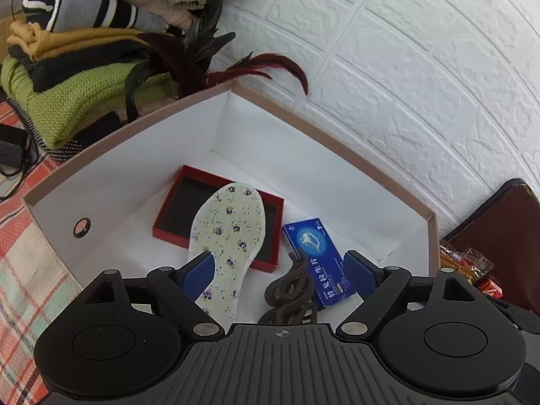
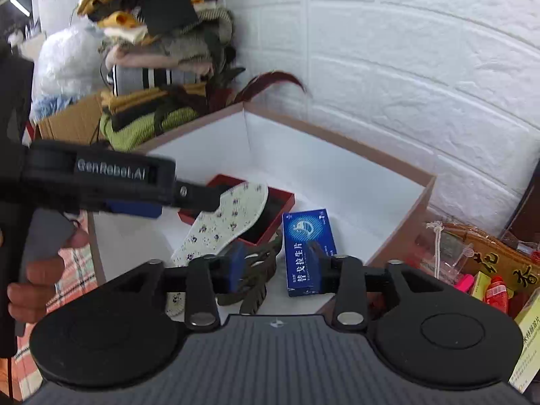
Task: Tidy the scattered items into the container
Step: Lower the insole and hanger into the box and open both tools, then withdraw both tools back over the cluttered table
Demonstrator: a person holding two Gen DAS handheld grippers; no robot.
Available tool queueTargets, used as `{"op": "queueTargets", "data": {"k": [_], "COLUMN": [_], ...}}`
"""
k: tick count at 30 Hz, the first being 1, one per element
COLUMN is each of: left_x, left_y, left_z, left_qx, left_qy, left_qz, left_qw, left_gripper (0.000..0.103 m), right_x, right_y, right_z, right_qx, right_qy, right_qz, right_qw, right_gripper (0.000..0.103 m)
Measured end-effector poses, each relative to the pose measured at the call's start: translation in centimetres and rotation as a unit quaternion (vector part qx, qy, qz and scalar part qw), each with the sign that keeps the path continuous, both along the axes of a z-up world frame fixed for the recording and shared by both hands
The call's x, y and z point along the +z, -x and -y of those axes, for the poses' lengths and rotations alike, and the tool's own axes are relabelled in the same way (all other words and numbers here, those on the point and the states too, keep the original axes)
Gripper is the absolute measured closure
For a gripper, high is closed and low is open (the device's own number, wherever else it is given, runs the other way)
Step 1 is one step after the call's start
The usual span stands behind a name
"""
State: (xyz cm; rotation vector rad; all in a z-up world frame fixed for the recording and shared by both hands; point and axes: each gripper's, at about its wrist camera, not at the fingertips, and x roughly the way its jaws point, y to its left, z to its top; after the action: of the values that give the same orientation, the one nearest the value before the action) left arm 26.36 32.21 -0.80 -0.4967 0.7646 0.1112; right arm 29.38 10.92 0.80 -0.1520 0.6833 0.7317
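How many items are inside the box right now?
4. Red tray at the back left, floral insole lying across it, blue medicine carton to its right, dark coiled lace nearest the open left gripper. More may be hidden behind the grippers.

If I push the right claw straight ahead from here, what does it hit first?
Most likely the dark cord bundle, which lies between the open fingers of the right claw, with the blue medicine box just beside it at the right finger. Depth is unclear, so the box could touch first.
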Motion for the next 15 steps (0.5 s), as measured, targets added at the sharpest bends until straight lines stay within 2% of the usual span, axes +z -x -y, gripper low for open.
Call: {"op": "queueTargets", "data": {"k": [1, 3, 8, 13, 15], "left_x": [0.2, 0.6, 1.9, 3.9, 4.6], "left_y": [0.2, 0.6, 2.1, 4.8, 5.9], "left_z": [0.3, 0.8, 2.3, 4.9, 5.9], "left_qx": [-0.003, -0.005, -0.008, -0.028, -0.037], "left_qy": [-0.003, -0.008, 0.002, -0.027, -0.039], "left_qz": [0.0, 0.0, -0.002, 0.021, 0.031], "left_qw": [1.0, 1.0, 1.0, 0.999, 0.9981], "left_gripper": [0.011, 0.011, 0.003, 0.001, 0.0], "right_x": [0.2, 0.5, 2.0, 4.2, 4.9], "right_y": [0.1, 0.5, 2.0, 4.1, 5.1], "right_z": [0.2, 0.7, 2.2, 4.6, 5.9], "right_qx": [-0.002, 0.0, 0.005, -0.003, -0.009], "right_qy": [-0.004, -0.012, -0.04, -0.065, -0.072], "right_qz": [0.001, -0.001, -0.002, 0.009, 0.017], "right_qw": [1.0, 1.0, 0.999, 0.998, 0.997], "right_gripper": [0.04, 0.038, 0.017, 0.005, 0.003]}}
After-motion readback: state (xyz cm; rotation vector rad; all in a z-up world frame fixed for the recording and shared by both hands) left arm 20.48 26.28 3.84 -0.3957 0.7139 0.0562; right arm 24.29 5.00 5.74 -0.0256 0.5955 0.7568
